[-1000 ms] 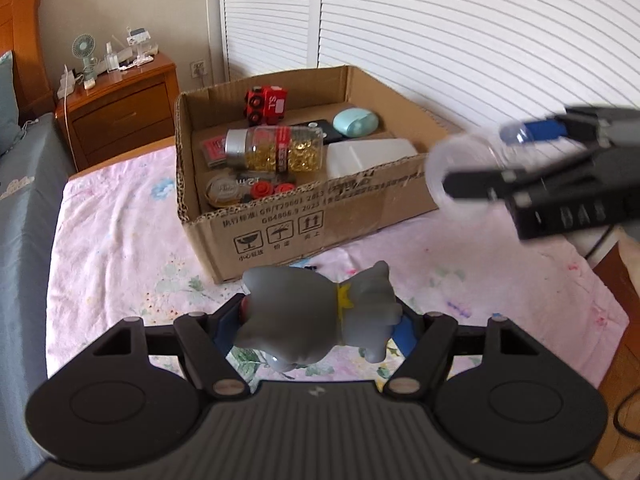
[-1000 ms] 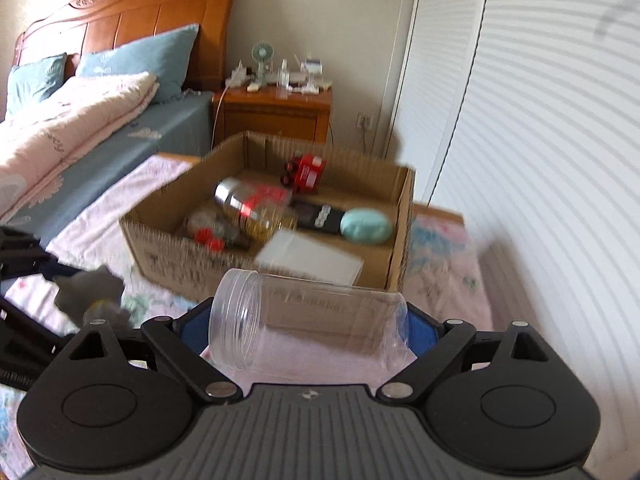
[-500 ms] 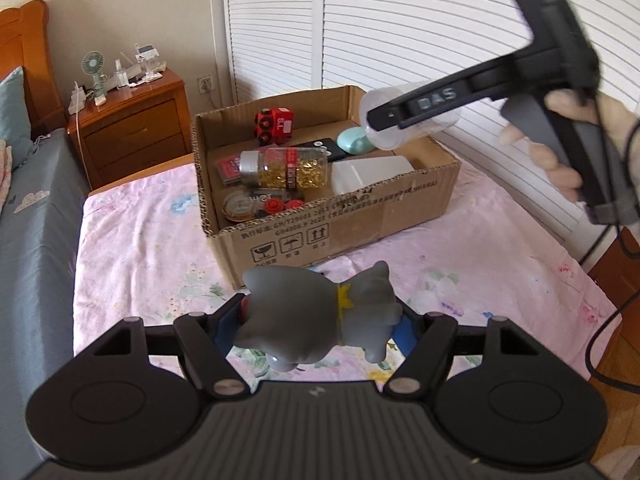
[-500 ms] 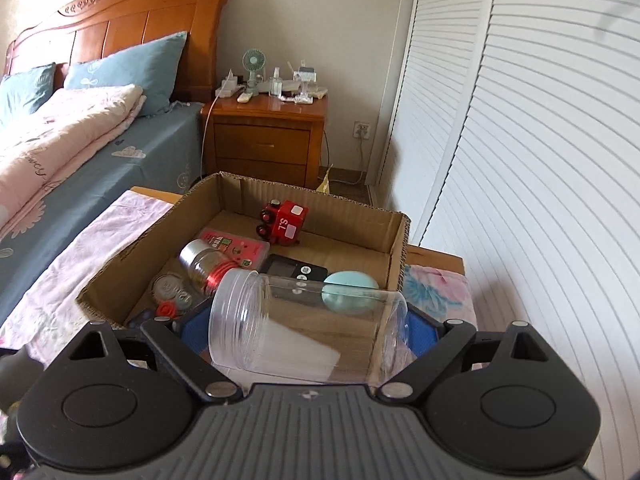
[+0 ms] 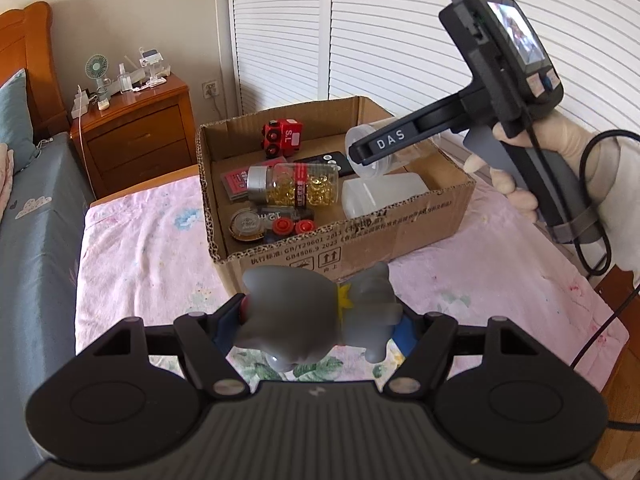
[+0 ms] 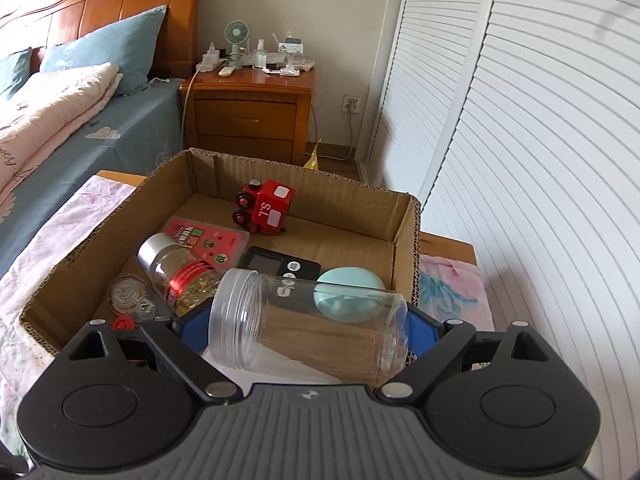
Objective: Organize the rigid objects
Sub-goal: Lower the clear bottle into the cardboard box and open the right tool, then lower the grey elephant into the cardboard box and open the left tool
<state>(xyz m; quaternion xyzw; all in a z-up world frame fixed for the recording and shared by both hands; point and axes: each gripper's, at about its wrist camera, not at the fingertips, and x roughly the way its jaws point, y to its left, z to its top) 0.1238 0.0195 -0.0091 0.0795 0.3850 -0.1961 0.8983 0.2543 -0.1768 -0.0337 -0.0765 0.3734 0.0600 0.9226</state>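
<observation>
Right tongs (image 6: 308,330) grip jar (image 6: 304,322); left tongs (image 5: 316,320) grip elephant (image 5: 316,316).

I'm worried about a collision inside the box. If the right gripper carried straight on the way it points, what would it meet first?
Probably the mint oval case in the cardboard box, seen straight through the clear jar that the right gripper holds; depth is unclear.

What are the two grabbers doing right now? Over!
Left gripper shut on grey elephant toy, short of the cardboard box. Right gripper shut on clear jar, over the box. Nothing blocking.
</observation>
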